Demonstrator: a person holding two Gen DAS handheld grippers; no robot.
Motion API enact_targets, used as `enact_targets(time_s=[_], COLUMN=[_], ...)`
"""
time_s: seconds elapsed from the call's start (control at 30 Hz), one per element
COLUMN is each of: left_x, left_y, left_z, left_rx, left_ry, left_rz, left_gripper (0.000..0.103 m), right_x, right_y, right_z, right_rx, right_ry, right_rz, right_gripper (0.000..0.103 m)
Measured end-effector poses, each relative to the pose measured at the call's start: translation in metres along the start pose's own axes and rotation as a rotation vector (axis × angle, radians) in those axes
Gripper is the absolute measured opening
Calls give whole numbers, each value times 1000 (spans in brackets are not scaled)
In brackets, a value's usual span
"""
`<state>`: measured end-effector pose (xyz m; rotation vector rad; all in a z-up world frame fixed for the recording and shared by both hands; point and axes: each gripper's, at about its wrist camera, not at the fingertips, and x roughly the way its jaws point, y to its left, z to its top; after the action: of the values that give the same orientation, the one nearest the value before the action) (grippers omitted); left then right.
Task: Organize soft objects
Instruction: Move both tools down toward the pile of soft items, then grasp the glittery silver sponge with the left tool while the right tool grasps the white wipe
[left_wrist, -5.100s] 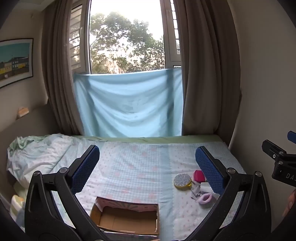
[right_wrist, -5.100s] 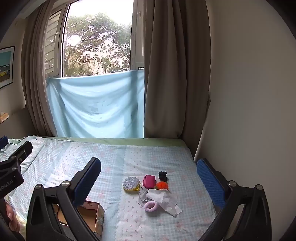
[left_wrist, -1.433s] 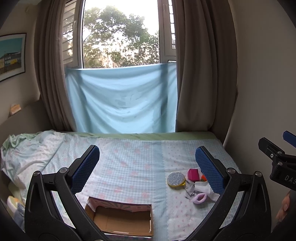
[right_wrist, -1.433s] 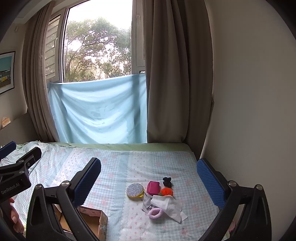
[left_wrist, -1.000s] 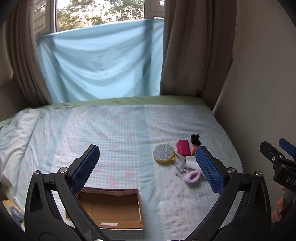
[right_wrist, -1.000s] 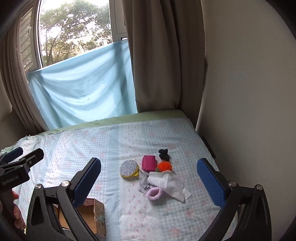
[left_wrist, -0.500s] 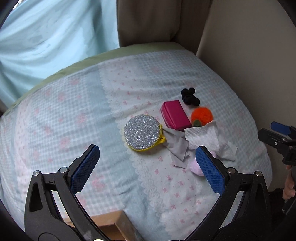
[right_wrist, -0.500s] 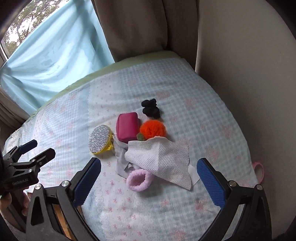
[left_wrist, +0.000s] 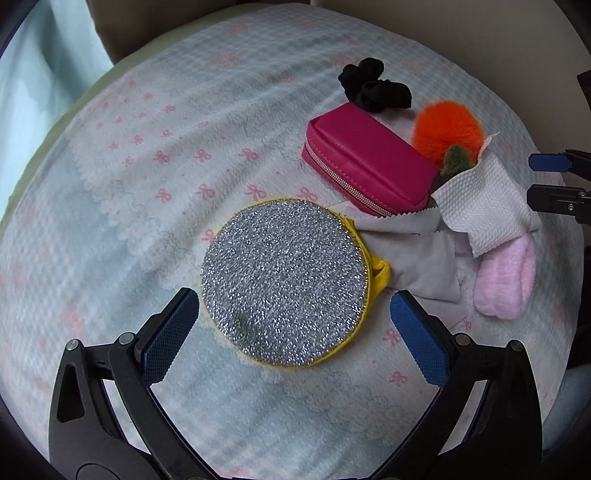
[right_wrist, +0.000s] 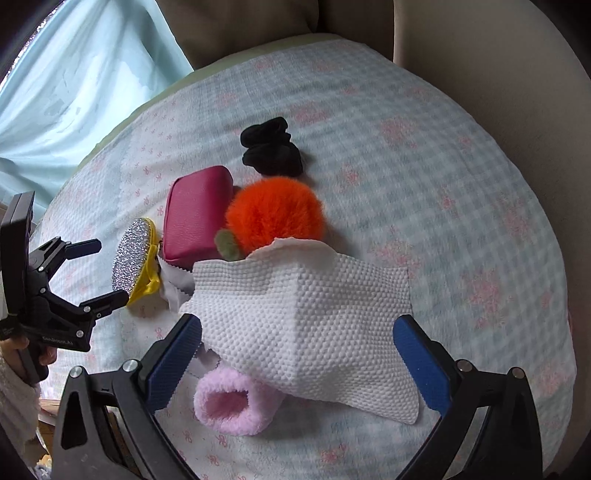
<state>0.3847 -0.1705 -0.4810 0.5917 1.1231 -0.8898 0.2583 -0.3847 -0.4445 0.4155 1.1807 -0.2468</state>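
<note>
A pale blue checked bedsheet with pink bows (left_wrist: 155, 155) fills my view. My left gripper (left_wrist: 291, 334) gapes wide around the round silver glitter pad with yellow rim (left_wrist: 284, 282). My right gripper (right_wrist: 297, 356) gapes over the white dimpled cloth (right_wrist: 306, 317); the fuzzy orange pom-pom (right_wrist: 275, 214) sits at twelve o'clock.

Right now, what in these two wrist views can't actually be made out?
- Grey cloth: its far edge lies under the white textured cloth in both views.
- Pink fuzzy band: its rear is covered by that cloth in the right wrist view.
- Cardboard box: only a sliver shows at the right wrist view's lower left, behind the left hand-held gripper.
</note>
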Motion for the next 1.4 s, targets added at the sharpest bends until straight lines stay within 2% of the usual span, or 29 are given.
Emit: enact_targets(time_s=[0.2,0.5,0.67,0.77,1.0,1.17,1.3,1.4], left_x=[41,57,44,46,43,46,64,79], left_y=[14,13,25,32,33,29,43,45], left_z=[8,9,11,13,17,30,45,49], left_rx=[57,140,103,71,102,85,43,60], left_ry=[60,69,56,78,107,100,133,146], left_rz=[-75,-47,-84,-106,-186,-171,-188,-173], left_gripper=[103,103,103,103,103,103,103,103], right_x=[30,47,50,51,52,53,56,58], right_y=[-1,-13,-18,-20,-22,-19,-17,-17], right_z=[1,-1,-3,-2,-1,0,3,4], right_rx=[5,49,67,68,70,56,56,53], right_ry=[58,88,92,92,87,83,82,80], right_rz=[24,19,21,20,18,8,11,10], right_gripper=[103,103,103,103,103,103,103,103])
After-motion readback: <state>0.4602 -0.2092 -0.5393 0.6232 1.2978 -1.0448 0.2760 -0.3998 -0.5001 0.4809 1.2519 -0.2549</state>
